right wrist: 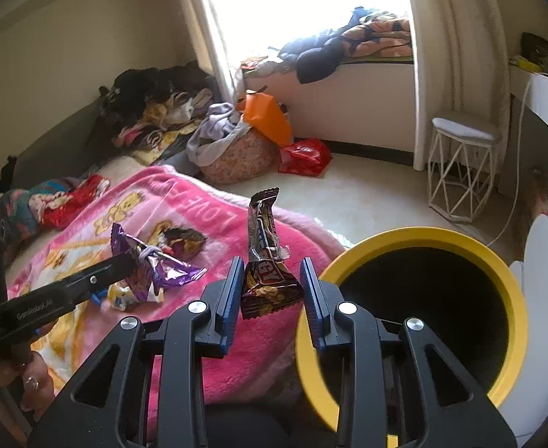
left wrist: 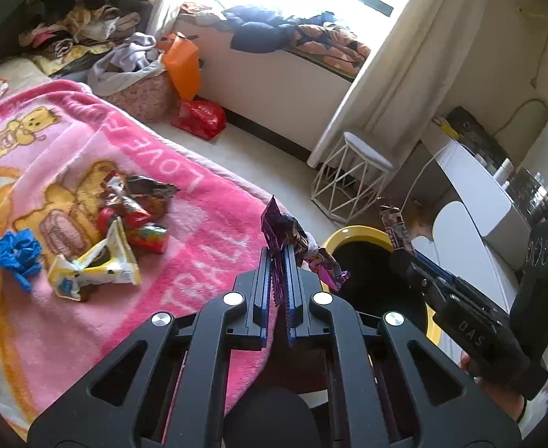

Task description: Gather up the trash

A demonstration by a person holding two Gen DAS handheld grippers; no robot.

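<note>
Purple wrapper (left wrist: 292, 239) pinched in left jaws, brown wrapper (right wrist: 264, 261) between right jaws (parted, contact unclear), bin (right wrist: 512, 298) beside.

Both wrist views face window, close above pink blanket (left wrist: 87, 171), sharing bin (right wrist: 415, 239).

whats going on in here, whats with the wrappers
A person is clearing snack trash off a pink blanket with two handheld grippers. The left gripper is shut on a purple wrapper. The right gripper has a brown wrapper standing between its spread fingers. A yellow-rimmed bin sits right beside them. More wrappers still lie on the blanket.
</note>
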